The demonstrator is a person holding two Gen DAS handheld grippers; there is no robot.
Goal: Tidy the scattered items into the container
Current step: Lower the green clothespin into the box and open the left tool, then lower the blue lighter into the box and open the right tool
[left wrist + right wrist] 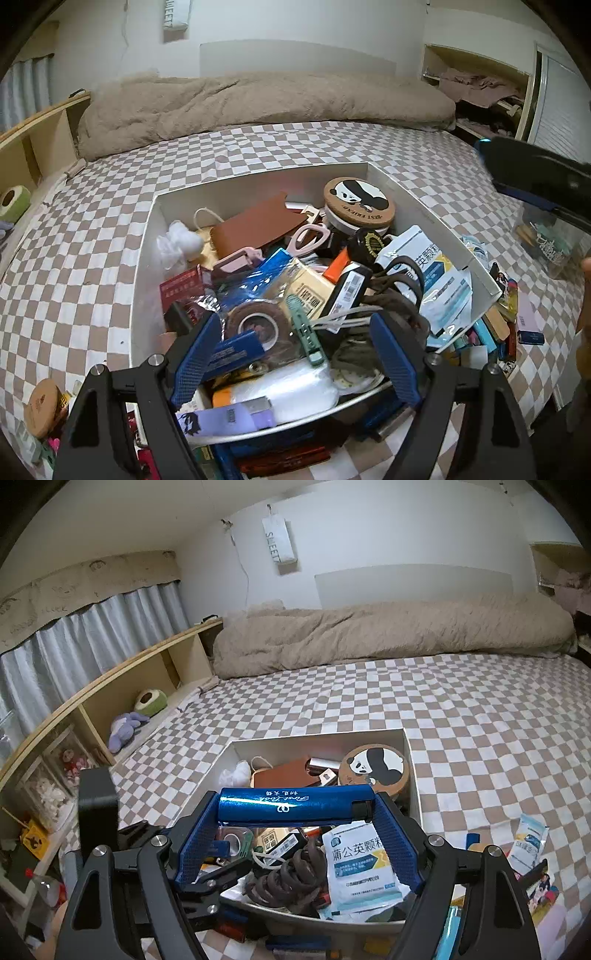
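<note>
Right gripper (295, 830) clamped on a blue tube (295, 805), held crosswise by its ends between the pads, above the near half of the white box (413, 771). Box sits on the checked bedsheet (480, 720), already heaped: panda lid (373, 766), brown wallet (284, 773), sachet (360, 864), tape roll (255, 321).

Left gripper (291, 354) jaws wide apart over the box's near end, nothing between the pads – looks like an item just let go there.

Step in hand, as I read it: carrying the tube to the drop.

Next move calls for lowering it onto the pile clear of the rim, then parting the jaws.

Strays remain outside: sachet on sheet (528, 843), small items right of box (509, 325), cork lid (42, 404)
</note>
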